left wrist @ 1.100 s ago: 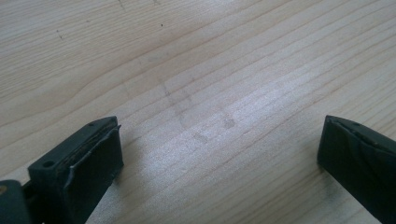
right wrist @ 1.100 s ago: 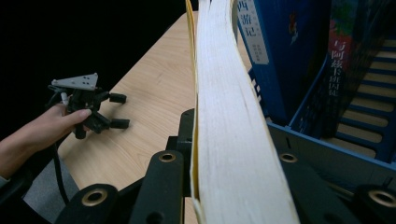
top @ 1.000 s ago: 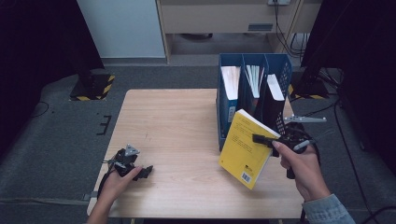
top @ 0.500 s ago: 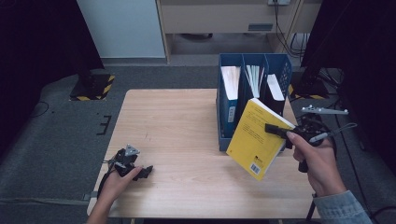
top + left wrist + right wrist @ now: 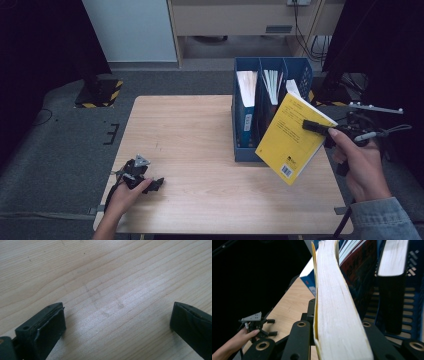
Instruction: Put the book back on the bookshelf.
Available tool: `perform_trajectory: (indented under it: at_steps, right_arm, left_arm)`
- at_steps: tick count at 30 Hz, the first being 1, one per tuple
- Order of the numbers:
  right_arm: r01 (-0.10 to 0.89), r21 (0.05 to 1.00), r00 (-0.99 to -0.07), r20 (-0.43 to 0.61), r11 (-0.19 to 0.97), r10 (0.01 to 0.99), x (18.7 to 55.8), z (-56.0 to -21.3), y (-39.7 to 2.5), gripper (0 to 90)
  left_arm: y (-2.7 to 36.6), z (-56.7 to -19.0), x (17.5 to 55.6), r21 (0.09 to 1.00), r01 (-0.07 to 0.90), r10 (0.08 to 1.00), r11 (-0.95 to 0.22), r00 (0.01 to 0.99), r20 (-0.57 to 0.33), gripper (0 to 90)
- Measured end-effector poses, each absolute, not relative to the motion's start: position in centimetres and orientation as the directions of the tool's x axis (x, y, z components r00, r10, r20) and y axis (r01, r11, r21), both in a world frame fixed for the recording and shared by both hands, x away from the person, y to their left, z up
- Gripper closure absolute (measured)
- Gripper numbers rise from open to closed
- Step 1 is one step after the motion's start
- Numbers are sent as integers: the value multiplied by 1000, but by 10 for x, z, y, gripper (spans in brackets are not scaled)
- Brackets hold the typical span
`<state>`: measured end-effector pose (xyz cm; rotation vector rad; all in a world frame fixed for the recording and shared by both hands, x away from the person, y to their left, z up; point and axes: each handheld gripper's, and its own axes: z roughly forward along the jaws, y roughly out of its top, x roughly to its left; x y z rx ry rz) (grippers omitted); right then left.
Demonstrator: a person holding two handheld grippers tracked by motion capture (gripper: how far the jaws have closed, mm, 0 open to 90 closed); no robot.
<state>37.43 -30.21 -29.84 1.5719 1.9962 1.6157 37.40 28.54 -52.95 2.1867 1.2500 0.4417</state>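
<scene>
Above the table's (image 5: 200, 150) right edge, the right gripper (image 5: 320, 127) is clamped on a yellow book (image 5: 292, 137), held tilted in the air just in front of the blue file rack (image 5: 242, 127). From the high view the book's yellow cover faces the camera, with a small barcode near its lower corner, and its upper part overlaps the rack's right-hand compartments. The right gripper view shows what the high view cannot: the pale page edges (image 5: 337, 310) of the book running up between the two black jaws, which press on it from both sides, and beyond it the inside of the rack with a thick dark-bound volume (image 5: 392, 290) standing in one compartment. That same view catches the left gripper (image 5: 259, 326) far off at the table's near left corner, with the person's hand (image 5: 237, 340) around it.

In the high view the left gripper (image 5: 142, 180) rests low at the near left of the table, well apart from book and rack. The left gripper view gives the detail: its jaws stand wide apart over bare wood grain, with nothing between them.
</scene>
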Motion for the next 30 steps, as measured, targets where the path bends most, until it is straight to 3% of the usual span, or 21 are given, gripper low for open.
perform_trajectory:
  at_steps: [11,30]
  right_arm:
    - [627,772,-401,434,-104,807,395,-282,-310,740]
    - [632,764,-347,429,-130,834,412,-282,-316,740]
  left_arm:
    - [284,-530,375,628,669,860,-398,511,0,0]
    - [283,-531,375,637,660,857,-398,516,1,0]
